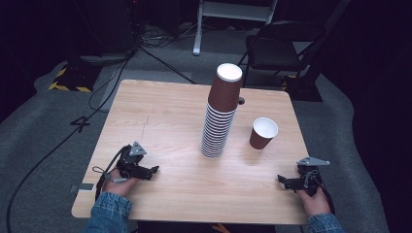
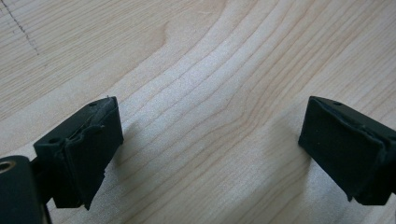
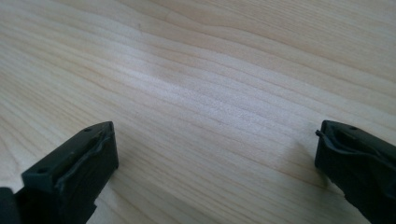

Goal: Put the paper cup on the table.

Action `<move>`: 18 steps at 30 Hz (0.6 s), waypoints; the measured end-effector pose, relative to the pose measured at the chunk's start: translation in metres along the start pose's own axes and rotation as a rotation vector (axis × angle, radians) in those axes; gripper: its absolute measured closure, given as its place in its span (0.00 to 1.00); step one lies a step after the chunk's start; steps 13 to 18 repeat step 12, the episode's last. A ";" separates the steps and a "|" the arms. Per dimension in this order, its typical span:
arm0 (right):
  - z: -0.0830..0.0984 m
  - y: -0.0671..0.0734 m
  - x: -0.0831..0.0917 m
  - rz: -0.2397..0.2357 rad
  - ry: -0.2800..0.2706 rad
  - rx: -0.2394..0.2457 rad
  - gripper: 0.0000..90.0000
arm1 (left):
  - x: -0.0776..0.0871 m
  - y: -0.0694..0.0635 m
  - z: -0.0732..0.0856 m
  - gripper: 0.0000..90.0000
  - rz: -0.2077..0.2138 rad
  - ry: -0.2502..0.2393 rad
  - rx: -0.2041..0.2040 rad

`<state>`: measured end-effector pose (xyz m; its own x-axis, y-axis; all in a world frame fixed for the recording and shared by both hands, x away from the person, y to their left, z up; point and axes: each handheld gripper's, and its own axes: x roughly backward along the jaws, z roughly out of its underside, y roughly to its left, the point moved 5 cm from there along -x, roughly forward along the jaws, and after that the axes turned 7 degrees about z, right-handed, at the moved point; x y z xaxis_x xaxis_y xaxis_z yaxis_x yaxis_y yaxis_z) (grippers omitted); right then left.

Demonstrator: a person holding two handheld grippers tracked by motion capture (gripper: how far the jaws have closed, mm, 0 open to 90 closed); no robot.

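A tall stack of brown paper cups (image 1: 219,115) stands upside down near the middle of the wooden table (image 1: 165,111). To its right a single brown cup (image 1: 263,132) stands upright, its white inside showing. My left gripper (image 1: 154,171) rests low on the table near the front left, well away from the stack. In the left gripper view my left gripper (image 2: 210,154) is open, with bare wood between the jaws. My right gripper (image 1: 280,180) lies at the front right, below the single cup. The right gripper view shows my right gripper (image 3: 217,168) open over bare wood.
A black folding chair (image 1: 282,46) stands beyond the table's far right corner. Cables (image 1: 63,136) run across the grey floor at the left. A white stand's leg (image 1: 197,29) rises behind the table.
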<state>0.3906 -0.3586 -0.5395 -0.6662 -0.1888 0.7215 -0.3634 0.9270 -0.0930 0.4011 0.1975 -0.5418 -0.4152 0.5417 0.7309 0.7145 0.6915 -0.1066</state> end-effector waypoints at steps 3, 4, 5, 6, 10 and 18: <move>0.000 0.001 -0.001 -0.003 -0.034 0.001 0.00 | 0.000 0.000 0.000 0.07 -0.001 0.001 0.000; 0.000 0.001 -0.001 -0.003 -0.034 0.001 0.00 | 0.000 0.000 0.000 0.07 -0.001 0.001 0.000; 0.001 0.001 -0.001 -0.004 -0.033 0.000 0.00 | 0.000 0.000 0.000 0.07 0.000 0.000 0.001; 0.001 0.001 -0.001 -0.004 -0.033 0.000 0.00 | 0.000 0.000 0.000 0.07 0.000 0.001 0.001; 0.001 0.001 -0.001 -0.004 -0.033 0.000 0.00 | 0.000 0.000 0.000 0.07 0.000 0.000 0.000; 0.001 0.001 -0.001 -0.004 -0.033 0.000 0.00 | 0.000 0.000 0.000 0.07 0.000 0.001 0.001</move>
